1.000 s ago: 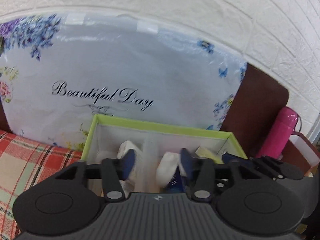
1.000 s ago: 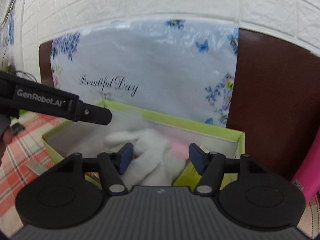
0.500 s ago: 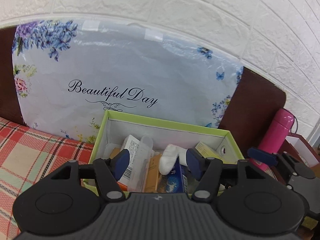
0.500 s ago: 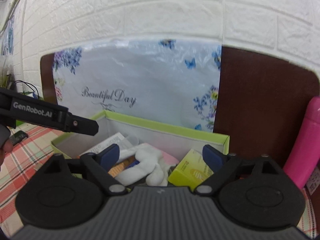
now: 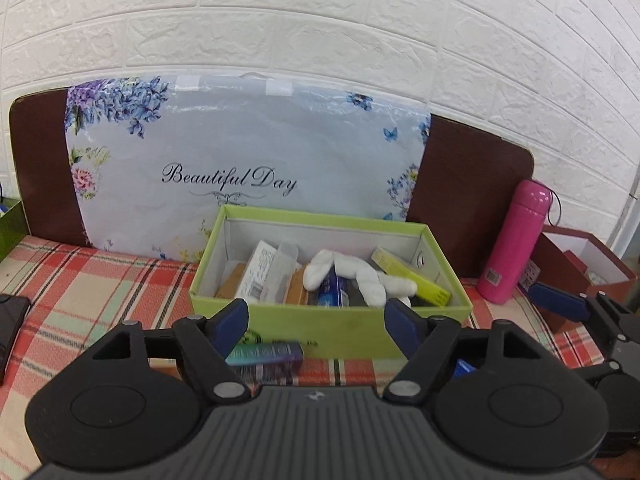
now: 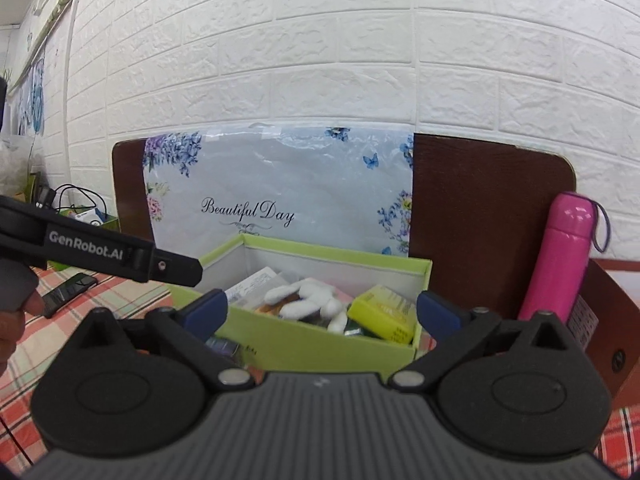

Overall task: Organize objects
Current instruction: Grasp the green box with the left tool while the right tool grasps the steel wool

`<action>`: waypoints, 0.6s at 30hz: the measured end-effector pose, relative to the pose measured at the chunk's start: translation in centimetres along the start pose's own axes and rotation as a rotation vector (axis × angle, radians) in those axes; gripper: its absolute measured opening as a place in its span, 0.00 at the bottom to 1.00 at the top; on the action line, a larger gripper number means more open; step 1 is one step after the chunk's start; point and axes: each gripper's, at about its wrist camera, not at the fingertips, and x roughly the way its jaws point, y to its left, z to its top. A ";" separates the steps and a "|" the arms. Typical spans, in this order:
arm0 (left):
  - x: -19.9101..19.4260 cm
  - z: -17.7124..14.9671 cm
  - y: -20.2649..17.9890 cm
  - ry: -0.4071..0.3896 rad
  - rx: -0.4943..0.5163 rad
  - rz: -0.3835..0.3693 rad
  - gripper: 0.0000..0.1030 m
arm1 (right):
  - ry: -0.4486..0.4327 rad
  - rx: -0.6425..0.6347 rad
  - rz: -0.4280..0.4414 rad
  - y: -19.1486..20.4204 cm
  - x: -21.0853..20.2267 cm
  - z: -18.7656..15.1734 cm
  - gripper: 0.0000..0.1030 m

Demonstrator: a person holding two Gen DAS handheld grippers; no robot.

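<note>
**Green box filled, both grippers pulled back**

Green box (image 5: 328,332) sits on the plaid-covered bed, white gloves (image 5: 360,276) inside. Left gripper (image 5: 316,320) and right gripper (image 6: 320,310) have backed away, jaws just opened wide, nothing between them. A purple packet (image 5: 266,354) outside probably comes next.

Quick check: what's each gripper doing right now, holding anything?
Left gripper: open, holding nothing, jaws just opened wider.
Right gripper: open wide, holding nothing, jaws just opened.
</note>
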 end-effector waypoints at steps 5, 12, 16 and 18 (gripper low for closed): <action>-1.5 -1.9 -0.5 0.013 -0.008 -0.010 0.76 | 0.020 0.003 0.011 0.7 -3.0 -2.1 1.00; -2.8 -4.3 -0.6 0.040 -0.016 -0.002 0.76 | 0.043 0.022 0.014 1.7 -5.6 -4.7 1.00; -3.0 -5.6 -0.2 0.066 -0.026 0.008 0.76 | 0.058 0.038 0.019 2.0 -6.4 -5.8 1.00; -2.9 -6.2 0.0 0.082 -0.030 0.012 0.76 | 0.067 0.048 0.022 2.1 -6.7 -6.4 1.00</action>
